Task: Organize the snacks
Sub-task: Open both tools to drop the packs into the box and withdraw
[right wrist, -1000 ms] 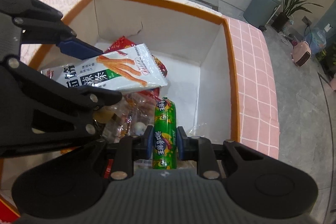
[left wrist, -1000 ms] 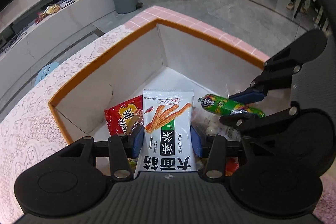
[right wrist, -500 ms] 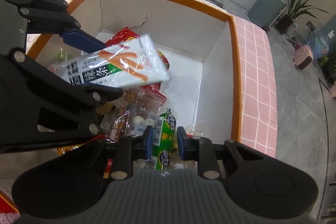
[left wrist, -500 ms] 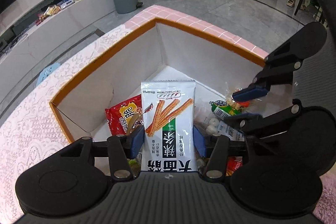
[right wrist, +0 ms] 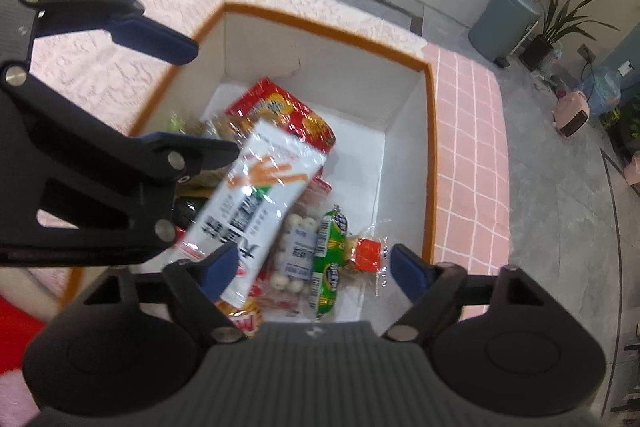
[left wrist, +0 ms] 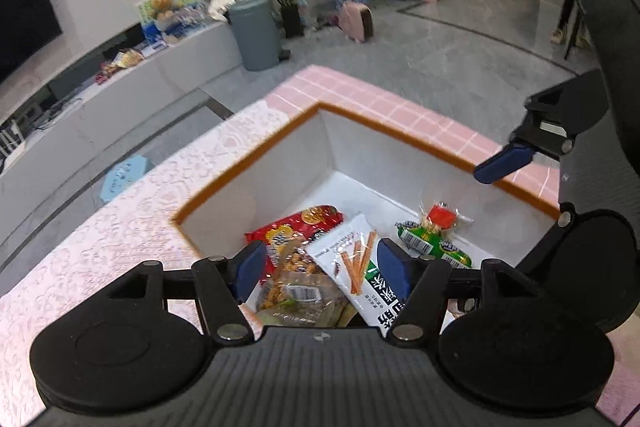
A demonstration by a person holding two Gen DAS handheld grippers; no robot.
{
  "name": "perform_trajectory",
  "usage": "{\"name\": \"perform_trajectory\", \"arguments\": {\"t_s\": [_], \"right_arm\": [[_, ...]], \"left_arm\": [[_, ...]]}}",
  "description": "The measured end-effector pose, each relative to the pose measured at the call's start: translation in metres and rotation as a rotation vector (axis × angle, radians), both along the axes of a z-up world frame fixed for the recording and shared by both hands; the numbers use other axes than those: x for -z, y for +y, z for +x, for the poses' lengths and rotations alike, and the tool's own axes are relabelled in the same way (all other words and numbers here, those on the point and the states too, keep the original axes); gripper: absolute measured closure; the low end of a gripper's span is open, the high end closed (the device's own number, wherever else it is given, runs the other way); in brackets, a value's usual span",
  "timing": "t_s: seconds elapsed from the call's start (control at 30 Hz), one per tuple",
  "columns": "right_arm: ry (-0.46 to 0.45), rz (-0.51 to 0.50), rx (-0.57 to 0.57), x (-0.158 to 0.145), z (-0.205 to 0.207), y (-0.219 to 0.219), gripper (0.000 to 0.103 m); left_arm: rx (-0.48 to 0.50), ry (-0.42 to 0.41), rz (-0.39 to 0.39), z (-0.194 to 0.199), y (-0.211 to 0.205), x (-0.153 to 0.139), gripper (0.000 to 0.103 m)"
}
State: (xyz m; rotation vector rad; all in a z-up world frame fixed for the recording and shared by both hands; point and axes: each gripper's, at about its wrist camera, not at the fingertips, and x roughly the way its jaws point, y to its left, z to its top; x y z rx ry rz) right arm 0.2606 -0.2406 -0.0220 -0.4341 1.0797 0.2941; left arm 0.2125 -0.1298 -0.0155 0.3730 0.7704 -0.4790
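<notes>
Both tools, left (left wrist: 322,265) and right (right wrist: 312,269), are opening, empty, over the white crinkly foil snack packet (right wrist: 256,187), probably light and slippery, best pinched at its sealed edge.

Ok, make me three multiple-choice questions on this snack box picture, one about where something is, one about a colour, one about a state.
1. Where does the green sausage stick lie?
A. inside the white box with the orange rim
B. on the pink checked cloth
C. on the grey floor

2. What colour are the pads on the left tongs?
A. red
B. blue
C. yellow

3. What do the right tongs grip?
A. the white snack bag with orange sticks
B. the sausage
C. nothing

Answers: 1 A, it rests on the box floor beside a red-labelled clear packet. 2 B, both pads show blue. 3 C, their jaws are opening, pads clear of everything.
</notes>
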Motion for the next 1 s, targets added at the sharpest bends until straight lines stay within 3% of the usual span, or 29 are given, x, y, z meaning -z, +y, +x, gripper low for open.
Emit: {"name": "perform_trajectory", "arguments": {"t_s": [0.2,0.43,0.67,0.87,1.0], "right_arm": [[-0.043,0.058,0.047,-0.032,-0.031,0.01,0.015],[-0.134,0.229,0.116,-0.071,-0.079,0.018,0.014],[-0.375,0.3,0.152,-0.096,-0.146,0.04,0.006],[-0.526,0.348,0.179,-0.094,-0.201,0.054,0.004],[-0.639,0.333,0.205,-0.088,-0.233,0.062,0.004]], "left_arm": [[-0.089,-0.074,-0.048,-0.03,0.023,-0.036,0.028],[-0.176,-0.158,-0.131,-0.073,0.056,-0.073,0.028],[-0.288,-0.281,-0.162,-0.125,0.085,-0.089,0.02],[-0.397,-0.438,-0.072,-0.163,0.091,-0.085,0.017],[-0.424,-0.413,-0.096,-0.177,0.097,-0.074,0.017]]}}
